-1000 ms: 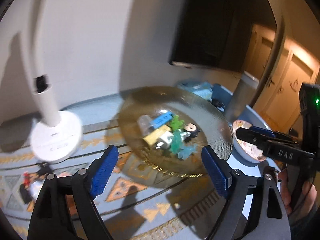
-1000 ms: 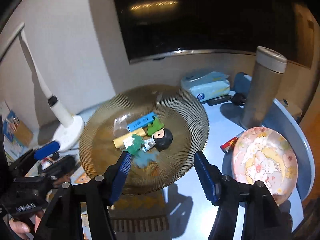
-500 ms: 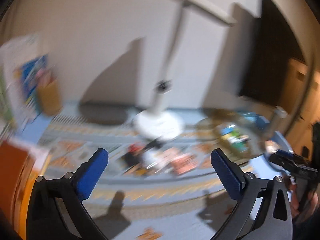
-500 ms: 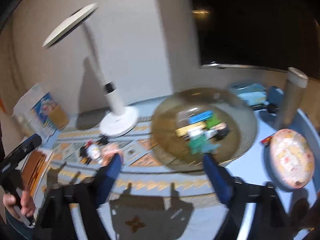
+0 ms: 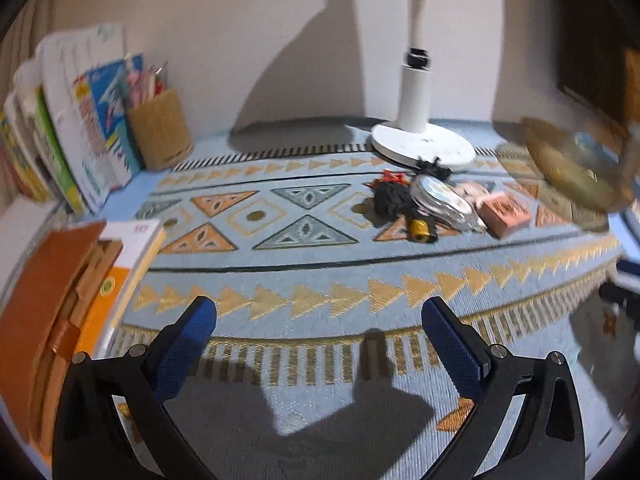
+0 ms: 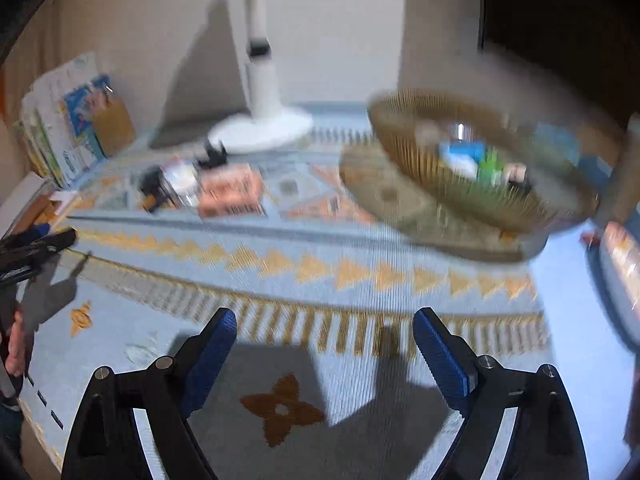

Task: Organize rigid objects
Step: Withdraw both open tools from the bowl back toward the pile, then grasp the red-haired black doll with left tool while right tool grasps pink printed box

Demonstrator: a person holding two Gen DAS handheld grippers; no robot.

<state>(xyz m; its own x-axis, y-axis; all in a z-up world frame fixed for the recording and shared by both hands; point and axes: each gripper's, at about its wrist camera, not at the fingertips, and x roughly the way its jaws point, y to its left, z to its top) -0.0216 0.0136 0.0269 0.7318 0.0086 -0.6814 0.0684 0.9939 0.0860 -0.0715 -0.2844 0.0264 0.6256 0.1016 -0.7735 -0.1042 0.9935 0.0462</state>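
Your left gripper [image 5: 320,344] is hanging wide open, holding nothing. The small things [image 5: 436,204] are lying ahead, just in front of the lamp base [image 5: 424,146]. Your right gripper [image 6: 324,344] is empty too, sitting farther away.

— What's behind the surface [image 5: 320,420] from where I'm steering?

— A plain pale wall [image 5: 240,40] across the back, with hard shadows thrown on it, so the light is strong and comes from the near side. At about 1 o'clock a white lamp [image 5: 416,100] stands on its round base against that wall.

— And the cover?

— I see a light blue patterned runner [image 5: 312,264] with orange triangles and a fringed edge. At 10 o'clock books and papers [image 5: 80,112] lean upright beside a tan holder [image 5: 160,132]; at 8 o'clock lies an orange stack of books [image 5: 60,300]. In the right wrist view a dark screen [image 6: 560,20] fills 1 o'clock.
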